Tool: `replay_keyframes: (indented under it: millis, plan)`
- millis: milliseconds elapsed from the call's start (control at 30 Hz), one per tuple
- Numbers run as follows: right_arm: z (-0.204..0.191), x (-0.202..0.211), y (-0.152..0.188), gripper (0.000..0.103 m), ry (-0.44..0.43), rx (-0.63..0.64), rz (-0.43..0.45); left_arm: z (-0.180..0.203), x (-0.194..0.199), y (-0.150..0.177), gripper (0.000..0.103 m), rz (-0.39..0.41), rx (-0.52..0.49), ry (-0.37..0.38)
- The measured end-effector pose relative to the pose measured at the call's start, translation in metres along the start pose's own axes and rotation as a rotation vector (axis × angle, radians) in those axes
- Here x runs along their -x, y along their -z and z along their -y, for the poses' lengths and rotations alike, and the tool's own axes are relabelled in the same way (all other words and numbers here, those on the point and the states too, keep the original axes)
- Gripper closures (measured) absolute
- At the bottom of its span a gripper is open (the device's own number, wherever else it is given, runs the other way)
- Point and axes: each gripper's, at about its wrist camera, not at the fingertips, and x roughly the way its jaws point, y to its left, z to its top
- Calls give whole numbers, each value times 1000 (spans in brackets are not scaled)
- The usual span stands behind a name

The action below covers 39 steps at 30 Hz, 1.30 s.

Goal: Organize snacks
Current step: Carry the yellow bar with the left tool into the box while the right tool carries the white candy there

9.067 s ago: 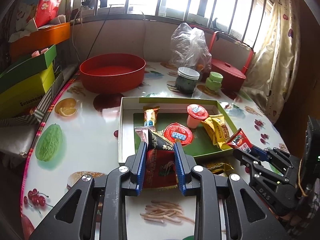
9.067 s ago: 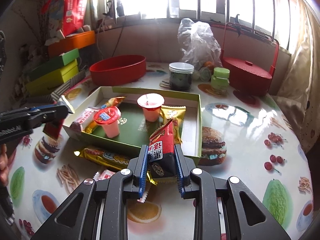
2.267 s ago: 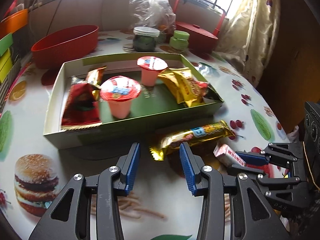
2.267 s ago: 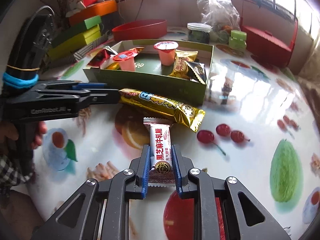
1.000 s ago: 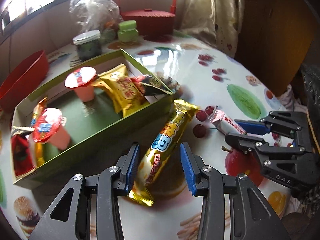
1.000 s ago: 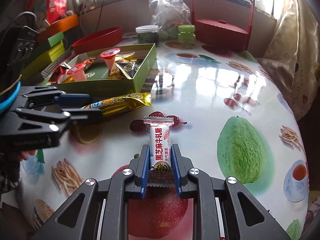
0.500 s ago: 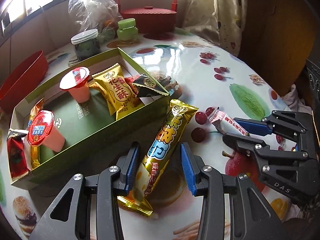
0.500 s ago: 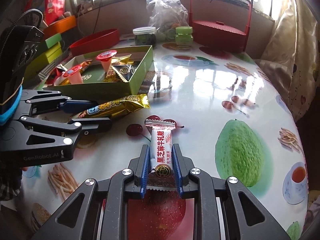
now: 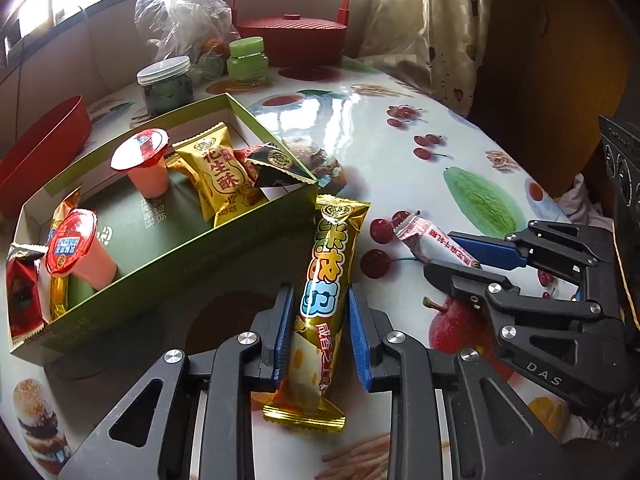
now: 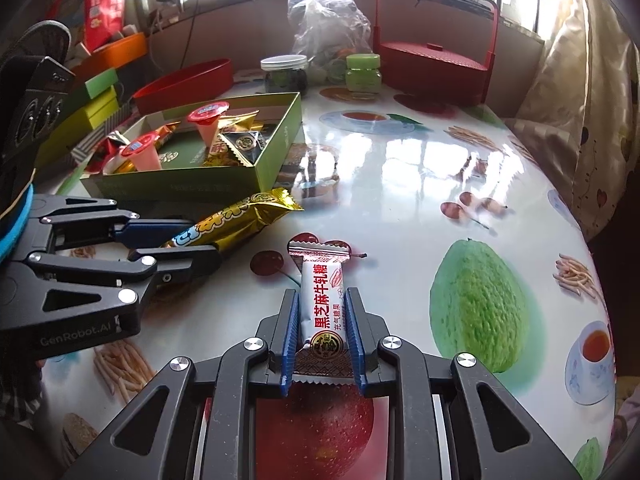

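Observation:
A gold snack bar (image 9: pixel 326 280) lies on the fruit-print table beside the green box (image 9: pixel 180 256). My left gripper (image 9: pixel 320 324) straddles its lower half; the jaws are closing and the blue pads touch the wrapper's sides. In the right wrist view the same bar (image 10: pixel 236 222) sits between the left gripper (image 10: pixel 204 242) fingers. My right gripper (image 10: pixel 322 320) is shut on a white candy bar (image 10: pixel 322 296) with red print, low over the table. The green box (image 10: pixel 180 188) holds two red-lidded jelly cups, a yellow pack, a black triangular pack and a red packet.
A red bowl (image 9: pixel 36 148), a dark jar (image 9: pixel 164 84), a small green jar (image 9: pixel 247 58), a plastic bag (image 9: pixel 180 12) and a red lidded basket (image 9: pixel 288 40) stand behind the box. Stacked coloured boxes (image 10: pixel 100 100) line the left. A curtain (image 10: pixel 580 120) hangs past the table's right edge.
The left jaws have narrowed onto the gold snack bar. The right gripper keeps its hold on the white candy bar in the same place.

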Motion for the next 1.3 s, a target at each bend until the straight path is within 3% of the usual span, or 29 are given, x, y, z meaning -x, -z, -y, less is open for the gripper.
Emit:
replay_keyframes:
  millis: [1300]
  plan:
    - [-19,28,2,84,-19,-43,80,-5,59,29,79,117,86,-23]
